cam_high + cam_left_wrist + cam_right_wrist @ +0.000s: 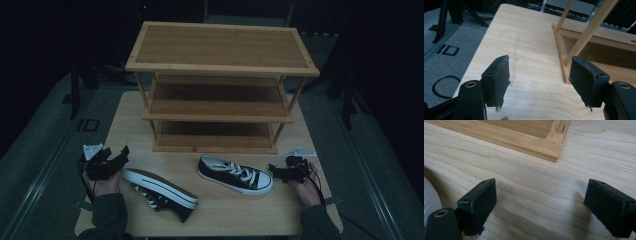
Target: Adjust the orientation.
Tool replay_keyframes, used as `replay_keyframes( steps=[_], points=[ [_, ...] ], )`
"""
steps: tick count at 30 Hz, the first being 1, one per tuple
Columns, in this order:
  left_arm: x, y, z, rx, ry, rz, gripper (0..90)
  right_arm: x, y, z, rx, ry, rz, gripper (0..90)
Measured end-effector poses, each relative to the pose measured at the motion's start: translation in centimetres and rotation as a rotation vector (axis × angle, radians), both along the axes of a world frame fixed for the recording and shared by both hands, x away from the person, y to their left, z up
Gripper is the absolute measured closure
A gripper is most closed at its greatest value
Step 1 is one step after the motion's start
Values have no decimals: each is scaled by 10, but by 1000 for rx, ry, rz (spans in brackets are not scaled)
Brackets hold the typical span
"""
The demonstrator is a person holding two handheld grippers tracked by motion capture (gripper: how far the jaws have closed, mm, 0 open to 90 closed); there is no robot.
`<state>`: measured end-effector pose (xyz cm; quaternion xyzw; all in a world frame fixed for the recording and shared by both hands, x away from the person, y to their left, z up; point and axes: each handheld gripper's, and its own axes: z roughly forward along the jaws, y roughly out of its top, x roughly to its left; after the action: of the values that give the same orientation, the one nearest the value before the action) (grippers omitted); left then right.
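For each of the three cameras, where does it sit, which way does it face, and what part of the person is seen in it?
High view: above the person's side, facing forward and down on the table, the wooden rack and two sneakers; both forearms, hands and grippers enter from below.
Left gripper view: on the left gripper, looking along its spread jaws toward the rack's corner post.
Right gripper view: on the right gripper, looking along its spread jaws at the rack's base corner.
Shared: both gripper views show the tabletop and the rack's base.
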<state>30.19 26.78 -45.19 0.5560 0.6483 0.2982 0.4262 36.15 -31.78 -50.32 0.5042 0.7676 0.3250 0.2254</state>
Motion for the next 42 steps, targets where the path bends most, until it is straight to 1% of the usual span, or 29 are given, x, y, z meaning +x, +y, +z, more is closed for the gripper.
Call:
replay_keyframes(
  steps=[5,7,11,15,16,17,18,21,24,26,27,28,29,30,32,33,34,36,37,39,42],
  points=[
    [-1,-8,3,13,2,-43,346,0,0,0,0,0,2,103],
    [-2,-9,3,11,1,-47,350,0,0,0,0,-1,2,103],
    [-8,-17,7,22,-5,-88,369,-2,1,0,1,-1,-3,103],
    [-15,-22,9,18,-4,-126,389,-2,1,0,0,0,-5,103],
    [-15,-22,9,18,-4,-126,406,-2,1,0,0,0,-5,103],
    [-19,-24,9,4,1,-155,406,-2,1,0,1,-1,-7,103],
    [-22,-26,9,2,1,-162,429,-3,1,0,0,-1,-16,103],
    [-31,-30,11,2,1,-194,452,-3,2,0,1,-1,-19,103],
    [-40,-33,12,-1,1,-241,492,-4,1,0,1,-1,-20,104],
    [-46,-36,12,-4,6,-281,524,-4,1,0,1,-1,-21,104],
    [-46,-36,12,-4,6,-281,527,-4,1,0,1,-1,-21,104],
    [-50,-38,12,0,10,-298,527,-4,1,0,1,-1,-21,104],
    [-50,-38,12,0,10,-298,538,-4,1,0,1,-1,-21,104],
    [-57,-44,13,17,15,-329,551,-5,1,0,1,-1,-21,104],
    [-63,-48,14,28,11,-345,569,-5,1,0,1,-1,-22,104],
    [-63,-48,14,28,11,-345,578,-5,1,0,1,-1,-22,104],
    [-66,-50,15,36,8,-350,578,-5,1,0,1,-1,-22,104],
    [-68,-51,15,42,8,-360,627,-5,1,0,1,-1,-22,104],
    [-76,-55,14,55,11,-370,697,-5,1,0,1,-1,-22,104],
    [-81,-58,13,70,20,-382,761,-5,1,0,2,-1,-23,104],
    [-86,-61,9,68,39,-397,828,-5,1,0,2,-1,-24,104]
  ],
)
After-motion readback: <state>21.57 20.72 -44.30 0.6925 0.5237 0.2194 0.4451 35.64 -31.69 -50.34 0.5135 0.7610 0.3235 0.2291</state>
